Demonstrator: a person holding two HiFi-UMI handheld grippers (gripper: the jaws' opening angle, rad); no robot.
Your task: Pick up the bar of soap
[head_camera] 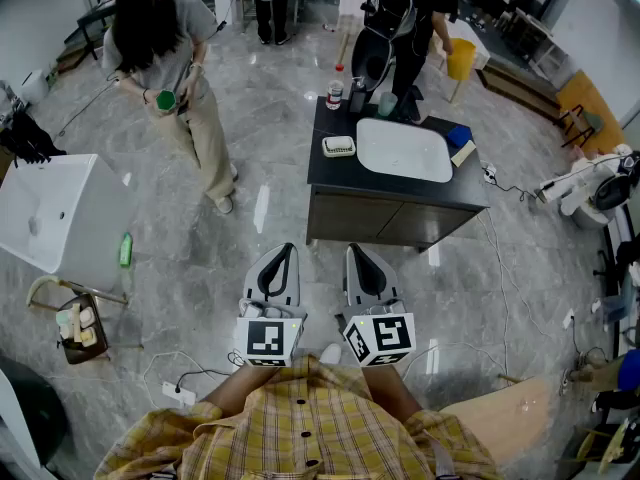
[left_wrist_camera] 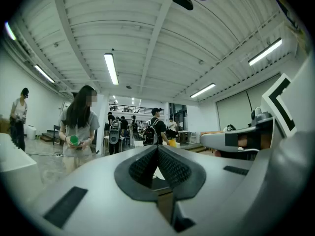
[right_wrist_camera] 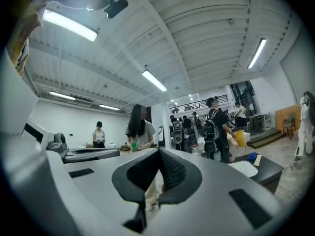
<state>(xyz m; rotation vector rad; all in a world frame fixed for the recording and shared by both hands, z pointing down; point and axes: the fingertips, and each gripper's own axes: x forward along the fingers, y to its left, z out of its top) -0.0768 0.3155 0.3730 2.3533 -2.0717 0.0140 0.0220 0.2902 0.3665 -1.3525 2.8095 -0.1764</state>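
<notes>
A pale bar of soap [head_camera: 338, 145] lies in a small dish at the left end of a dark vanity cabinet [head_camera: 330, 178], beside its white basin [head_camera: 403, 149]. Both grippers are held close to the person's body, well short of the cabinet. In the head view my left gripper [head_camera: 284, 252] and my right gripper [head_camera: 357, 253] point toward the cabinet, side by side. Each has its jaws together with nothing between them. The left gripper view shows the left gripper [left_wrist_camera: 157, 149] with its ribbed pads touching, and the right gripper view shows the same for the right gripper [right_wrist_camera: 158, 152].
Bottles [head_camera: 336, 92] and a blue sponge [head_camera: 458, 134] stand on the cabinet top. A person in grey holding a green cup [head_camera: 165, 99] stands at left, another with a backpack [head_camera: 405, 13] behind the cabinet. A white sink [head_camera: 50, 213] is at far left. Cables [head_camera: 505, 298] cross the floor.
</notes>
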